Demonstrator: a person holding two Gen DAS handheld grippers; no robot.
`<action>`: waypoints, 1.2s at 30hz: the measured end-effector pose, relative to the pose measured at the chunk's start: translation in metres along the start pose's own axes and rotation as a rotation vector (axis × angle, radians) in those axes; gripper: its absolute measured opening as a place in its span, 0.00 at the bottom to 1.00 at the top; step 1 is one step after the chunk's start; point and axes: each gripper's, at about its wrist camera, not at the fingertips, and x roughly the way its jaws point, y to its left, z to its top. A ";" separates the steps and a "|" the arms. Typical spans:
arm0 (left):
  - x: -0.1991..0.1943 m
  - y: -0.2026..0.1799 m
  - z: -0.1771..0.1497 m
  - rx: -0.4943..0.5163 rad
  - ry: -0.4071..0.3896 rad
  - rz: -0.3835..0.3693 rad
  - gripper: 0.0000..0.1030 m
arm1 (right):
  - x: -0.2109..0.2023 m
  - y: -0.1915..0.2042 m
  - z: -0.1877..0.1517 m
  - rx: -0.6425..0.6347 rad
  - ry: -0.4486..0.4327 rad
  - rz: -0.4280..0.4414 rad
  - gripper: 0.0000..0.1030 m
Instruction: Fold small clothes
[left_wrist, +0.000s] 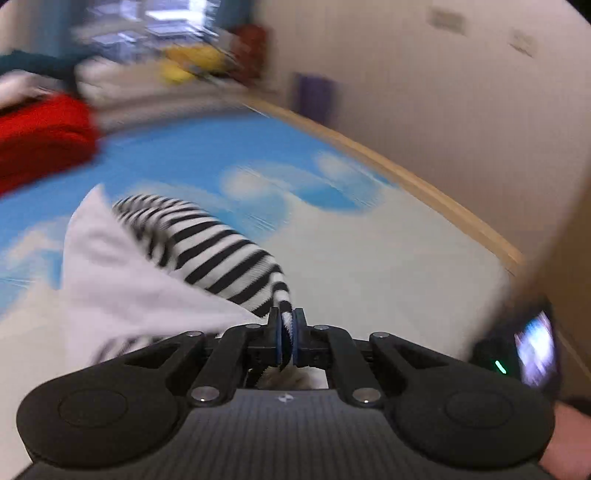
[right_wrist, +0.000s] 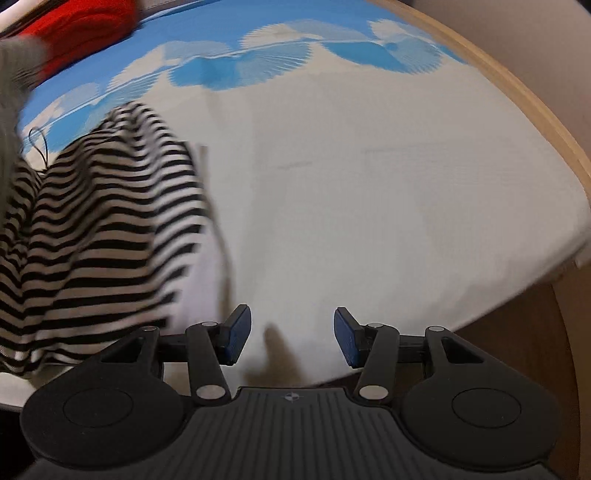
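A black-and-white striped garment (left_wrist: 218, 254) with a white lining hangs lifted over the tabletop (right_wrist: 369, 192), which is covered by a white cloth printed with blue sky and clouds. The left tool (left_wrist: 287, 332) is clamped tight on the garment's edge. The right tool (right_wrist: 292, 336), beside the garment, stands half open and empty. A red cloth pile (left_wrist: 40, 140) lies beyond the garment.

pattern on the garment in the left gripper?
Black-and-white horizontal stripes on the garment, white on its inner side; sharpest in the left wrist view, pinched in the left gripper.
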 end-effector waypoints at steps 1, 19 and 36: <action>0.012 -0.004 -0.004 -0.002 0.045 -0.052 0.12 | 0.000 -0.006 -0.002 0.014 0.004 -0.001 0.50; 0.013 0.119 -0.116 -0.040 0.228 0.069 0.35 | -0.015 -0.005 0.012 0.119 -0.132 0.261 0.50; -0.041 0.175 -0.081 -0.088 0.055 0.124 0.44 | 0.013 0.046 0.004 -0.130 -0.048 0.259 0.13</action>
